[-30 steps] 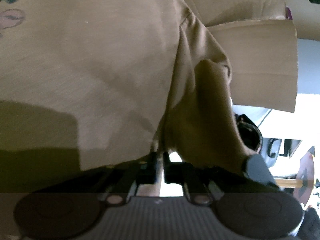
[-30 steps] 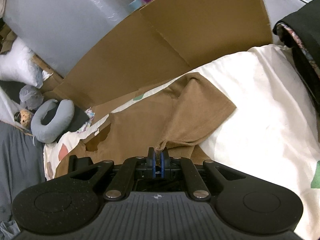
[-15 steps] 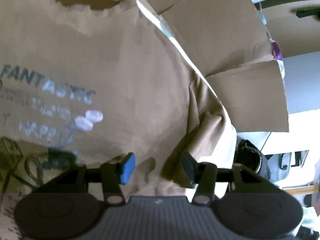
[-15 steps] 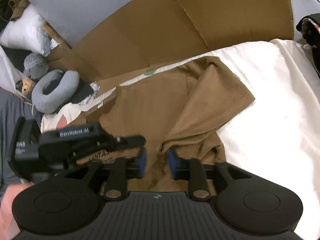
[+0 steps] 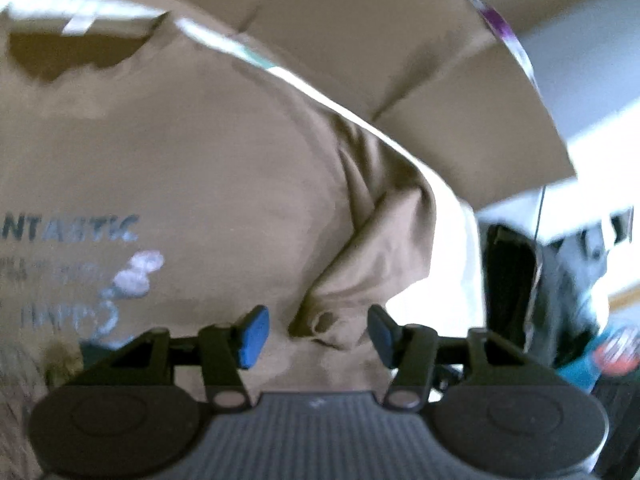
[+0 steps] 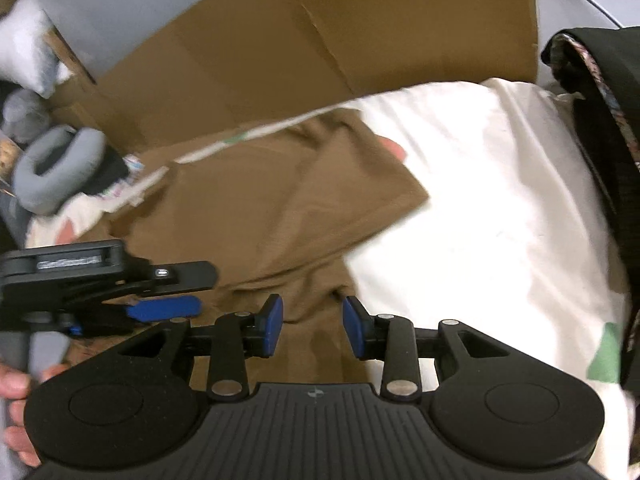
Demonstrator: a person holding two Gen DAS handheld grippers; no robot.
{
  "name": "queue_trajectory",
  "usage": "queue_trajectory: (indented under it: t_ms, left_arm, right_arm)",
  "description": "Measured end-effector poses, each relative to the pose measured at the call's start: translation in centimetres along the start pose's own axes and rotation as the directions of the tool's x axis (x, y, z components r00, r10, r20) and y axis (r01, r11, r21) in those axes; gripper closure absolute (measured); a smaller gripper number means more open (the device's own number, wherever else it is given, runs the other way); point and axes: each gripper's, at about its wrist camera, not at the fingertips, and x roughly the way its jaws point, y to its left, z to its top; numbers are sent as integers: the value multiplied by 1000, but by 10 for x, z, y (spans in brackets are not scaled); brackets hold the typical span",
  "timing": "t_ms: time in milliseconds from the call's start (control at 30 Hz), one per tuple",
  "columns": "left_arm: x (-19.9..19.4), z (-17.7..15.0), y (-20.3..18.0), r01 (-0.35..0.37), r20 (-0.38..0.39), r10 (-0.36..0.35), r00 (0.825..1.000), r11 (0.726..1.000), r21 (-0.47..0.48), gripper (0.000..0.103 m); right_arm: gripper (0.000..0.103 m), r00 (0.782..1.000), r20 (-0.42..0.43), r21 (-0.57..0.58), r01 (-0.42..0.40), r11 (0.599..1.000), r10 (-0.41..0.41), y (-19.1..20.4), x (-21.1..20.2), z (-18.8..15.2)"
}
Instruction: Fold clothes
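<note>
A brown T-shirt with a printed front lies spread on a white sheet. In the right wrist view the T-shirt has one sleeve folded in over the body. My left gripper is open above the shirt; a small bunched fold of fabric sits between its blue pads, and they do not press it. My right gripper is open over the shirt's near edge with nothing gripped. The left gripper also shows at the left of the right wrist view, held by a hand.
Flattened cardboard leans behind the sheet. A grey neck pillow lies at the far left. Dark folded clothing is piled along the right edge of the sheet. White sheet shows right of the shirt.
Both grippers were shut on shirt fabric and have opened, letting it go. The left gripper rose and rolled, so the print shows. It has come into the right wrist view.
</note>
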Motion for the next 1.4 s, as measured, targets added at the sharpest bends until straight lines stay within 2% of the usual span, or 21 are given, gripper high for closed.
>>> queue_trajectory:
  t_ms: [67, 167, 367, 400, 467, 500, 567, 633, 800, 1033, 1167, 1267, 1400]
  left_arm:
    - [4, -2, -6, -22, -8, 23, 1000, 998, 67, 48]
    - [10, -1, -12, -48, -9, 49, 999, 991, 121, 50]
    - [14, 3, -18, -41, -4, 43, 999, 986, 164, 53]
    - [15, 3, -19, -49, -5, 51, 999, 983, 177, 57]
    - [20, 2, -21, -54, -26, 60, 998, 979, 195, 73]
    - [23, 1, -22, -54, -37, 62, 997, 978, 203, 85]
    - [23, -2, -23, -63, -37, 73, 997, 973, 222, 85]
    - [21, -3, -23, -61, -35, 71, 997, 972, 226, 92]
    - [5, -5, -17, -71, -8, 74, 997, 977, 203, 95]
    - [-8, -13, -4, -73, -10, 75, 997, 993, 96, 97]
    - [0, -20, 0, -78, -47, 81, 996, 996, 52, 97]
    - [5, -22, -5, -88, -69, 95, 993, 991, 97, 95]
    - [-9, -17, -15, -107, -42, 116, 992, 979, 171, 88]
  right_arm:
    - [65, 998, -12, -40, 61, 997, -61, -1, 7, 0]
    - [65, 997, -23, -53, 74, 996, -76, -5, 15, 0]
    - [65, 996, -32, -76, 75, 994, -77, -5, 27, 1]
    - [65, 996, -32, -84, 75, 994, -78, -4, 29, 2]
    - [65, 996, -35, -103, 76, 992, -80, -1, 31, 2]
    - [65, 996, -39, -111, 77, 991, -82, 0, 33, 2]
    - [67, 995, -37, -128, 82, 988, -88, 1, 36, 3]
    - [71, 995, -32, -135, 91, 987, -96, 1, 37, 3]
    - [79, 993, -29, -137, 108, 985, -113, 0, 39, 5]
    - [80, 992, -29, -146, 114, 983, -120, 1, 39, 3]
    - [80, 992, -25, -164, 117, 979, -123, 1, 40, 2]
    - [80, 992, -25, -166, 117, 979, -122, 1, 40, 2]
    - [79, 993, -45, -133, 104, 986, -111, -2, 36, 5]
